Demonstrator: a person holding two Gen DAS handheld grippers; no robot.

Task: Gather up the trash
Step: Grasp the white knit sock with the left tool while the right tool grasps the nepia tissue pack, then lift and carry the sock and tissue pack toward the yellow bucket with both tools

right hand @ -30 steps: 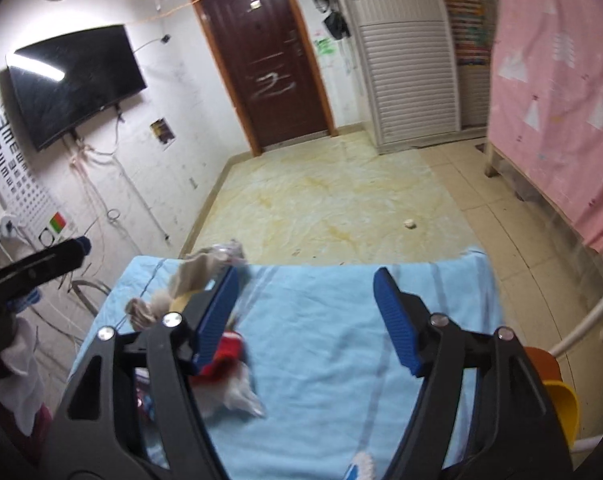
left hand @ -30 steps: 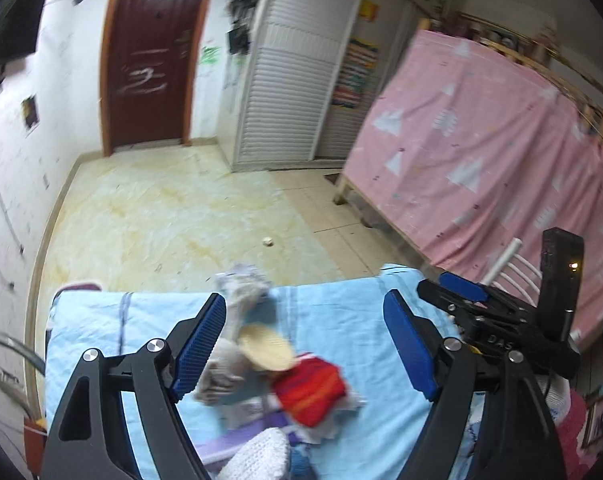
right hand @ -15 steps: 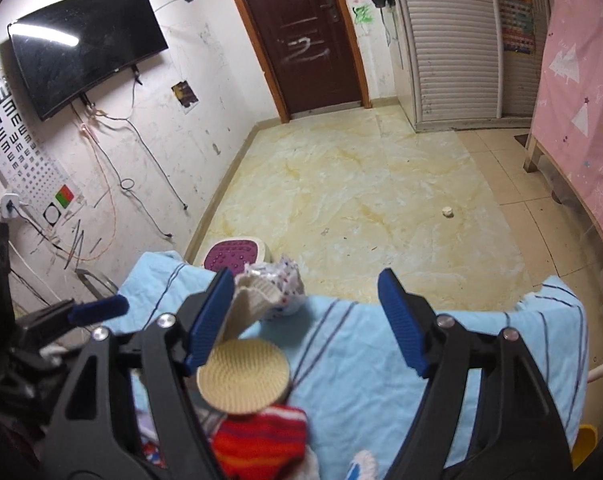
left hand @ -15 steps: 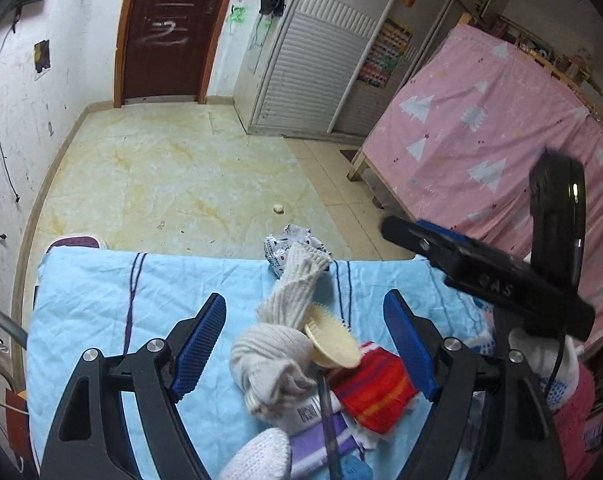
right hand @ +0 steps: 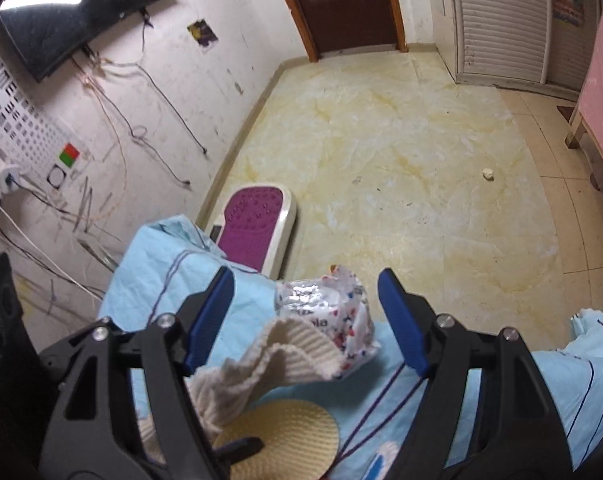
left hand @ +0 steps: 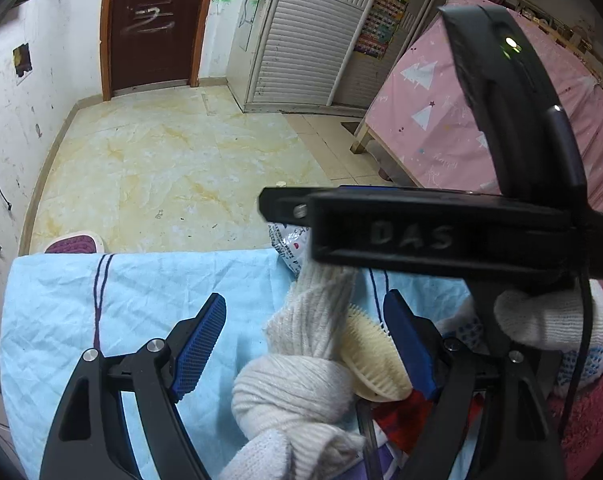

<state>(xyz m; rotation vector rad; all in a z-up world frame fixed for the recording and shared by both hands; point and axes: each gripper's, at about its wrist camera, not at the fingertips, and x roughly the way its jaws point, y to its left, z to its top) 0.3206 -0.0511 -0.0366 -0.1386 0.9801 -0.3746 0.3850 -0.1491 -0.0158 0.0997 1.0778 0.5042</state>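
A crumpled white printed wrapper (right hand: pixel 329 312) lies at the far edge of the light blue cloth (right hand: pixel 573 384). My right gripper (right hand: pixel 307 320) hangs open around it, and neither pad touches it. In the left wrist view the wrapper (left hand: pixel 287 246) peeks out under the right gripper's black body (left hand: pixel 421 232), which a white-gloved hand (left hand: pixel 553 320) holds. My left gripper (left hand: pixel 305 344) is open above a knotted cream knit cloth (left hand: pixel 293 380). A cream round brush (left hand: pixel 375 364) lies against the left gripper's right finger.
A red item (left hand: pixel 405 416) lies under the brush. A purple-topped foot pad (right hand: pixel 257 224) stands on the floor past the cloth's edge. A small white scrap (right hand: pixel 487 174) lies on the yellow floor. A pink-draped bed (left hand: pixel 461 120) stands to the right.
Both grippers sank toward the heap. The right one swung left until the wrapper lay between its fingers, and it now crosses the left wrist view. Both stayed open.
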